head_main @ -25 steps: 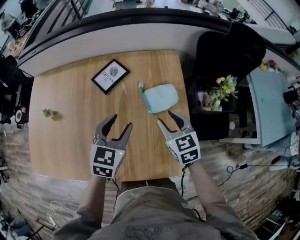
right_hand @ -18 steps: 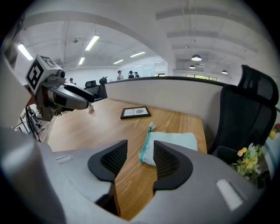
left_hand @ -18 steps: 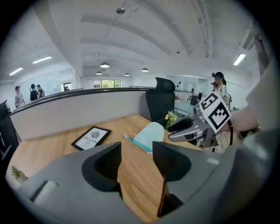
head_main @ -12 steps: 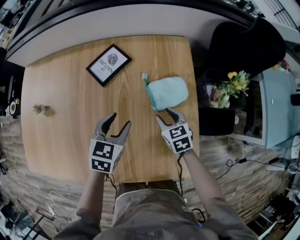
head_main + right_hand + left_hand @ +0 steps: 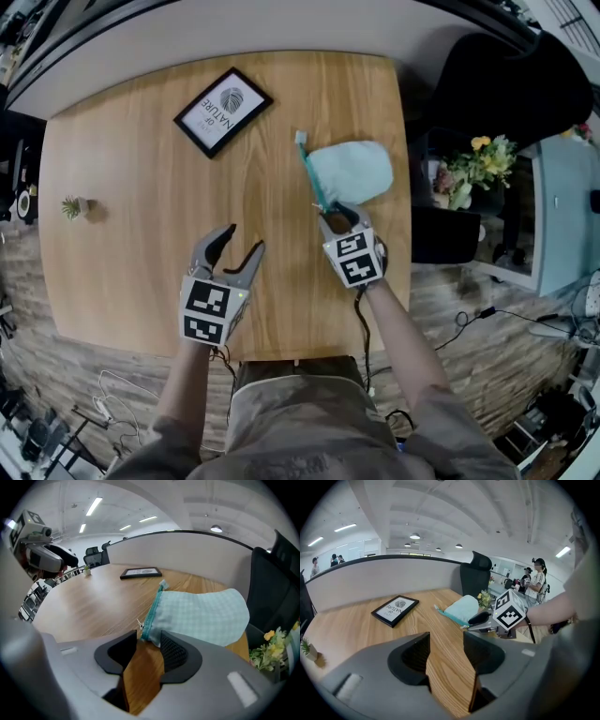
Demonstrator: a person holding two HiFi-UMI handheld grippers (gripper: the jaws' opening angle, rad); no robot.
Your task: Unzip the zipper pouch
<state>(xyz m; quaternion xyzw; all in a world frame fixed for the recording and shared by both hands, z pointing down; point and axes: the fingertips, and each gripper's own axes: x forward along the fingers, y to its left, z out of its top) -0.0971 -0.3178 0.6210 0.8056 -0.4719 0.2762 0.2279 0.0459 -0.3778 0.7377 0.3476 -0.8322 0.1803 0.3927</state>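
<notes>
The pale mint checked fabric zipper pouch (image 5: 356,171) is laid by the right edge of the light wooden table (image 5: 131,234). The right gripper (image 5: 339,217), jaws apart, has been brought up to its near corner since a second ago. The left gripper (image 5: 244,239) is held parted and empty over open wood. "NATURE" can be read on the black-framed print (image 5: 222,111).

The zipper pouch (image 5: 354,172) lies on the counter (image 5: 141,141) near its right edge, its near end just before the parted fingers (image 5: 176,651) of the right gripper (image 5: 339,217). The picture frame (image 5: 223,112) lies behind and left of the pouch. The small plant (image 5: 71,206) stands by the left edge. The left gripper (image 5: 244,239) sits left of the right one, well apart from the pouch.
</notes>
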